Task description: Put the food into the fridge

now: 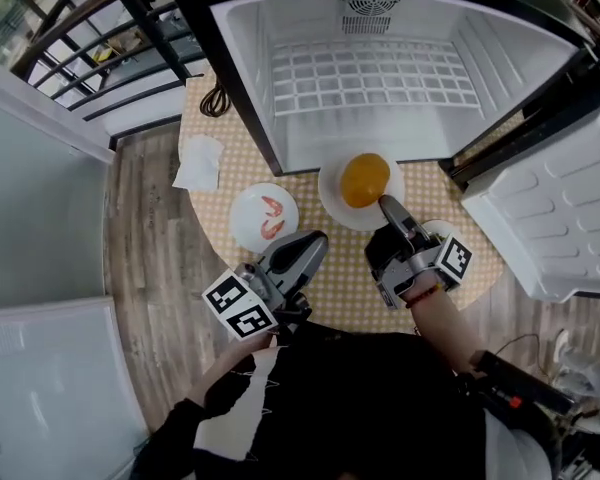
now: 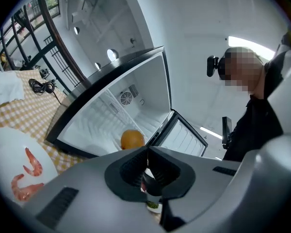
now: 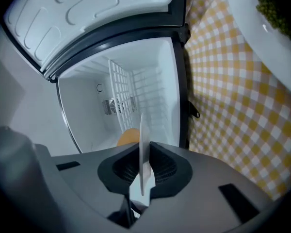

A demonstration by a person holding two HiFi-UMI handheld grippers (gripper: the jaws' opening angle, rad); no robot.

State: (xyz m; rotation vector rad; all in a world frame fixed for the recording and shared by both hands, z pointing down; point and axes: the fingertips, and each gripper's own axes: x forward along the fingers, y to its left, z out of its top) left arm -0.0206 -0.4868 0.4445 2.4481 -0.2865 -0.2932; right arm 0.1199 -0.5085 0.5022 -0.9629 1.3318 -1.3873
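An orange [image 1: 364,180] lies on a white plate [image 1: 332,200] on the checkered table, just in front of the open fridge [image 1: 370,78]. My right gripper [image 1: 388,206] is shut on that plate's near rim. In the right gripper view the plate rim [image 3: 144,144] stands edge-on between the pads, with the orange [image 3: 127,136] behind it. My left gripper [image 1: 316,240] hovers beside it to the left, shut and holding nothing. In the left gripper view its jaws meet, and the orange [image 2: 132,140] shows beyond them.
A second plate [image 1: 242,226] with two shrimps [image 1: 271,216] sits left of my left gripper. A plate of green food [image 3: 274,18] lies under my right gripper. A white napkin [image 1: 198,163] and a black cable [image 1: 215,99] lie at the far left. The fridge door [image 1: 550,218] swings open to the right.
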